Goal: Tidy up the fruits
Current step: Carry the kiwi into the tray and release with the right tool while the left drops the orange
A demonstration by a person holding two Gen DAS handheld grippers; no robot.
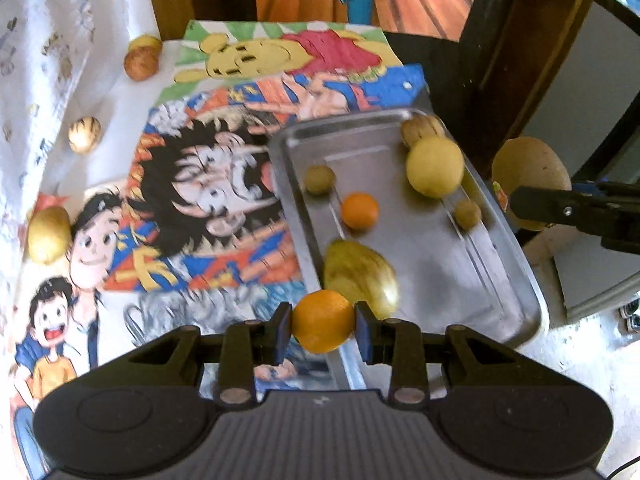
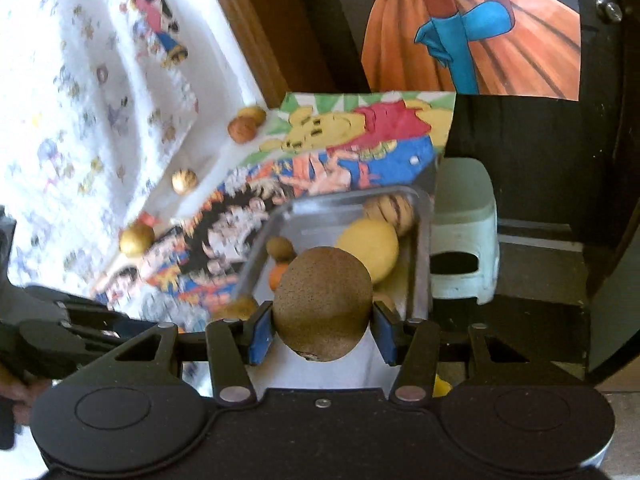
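Observation:
My left gripper (image 1: 323, 326) is shut on a small orange (image 1: 323, 326) and holds it over the near left edge of the metal tray (image 1: 432, 264). The tray holds another orange (image 1: 360, 211), a yellow round fruit (image 1: 435, 167), a greenish mango (image 1: 360, 276), two small brown fruits (image 1: 319, 179) and a striped fruit (image 1: 420, 128). My right gripper (image 2: 323, 326) is shut on a large brown round fruit (image 2: 323, 304), held at the tray's (image 2: 420, 280) near right side; it also shows in the left wrist view (image 1: 530, 178).
Several loose fruits lie on the white cloth at the left: a yellow one (image 1: 48, 234), a striped one (image 1: 84, 135) and a reddish one (image 1: 141, 64). Cartoon posters (image 1: 208, 184) cover the table. A pale green stool (image 2: 464, 236) stands beyond the table edge.

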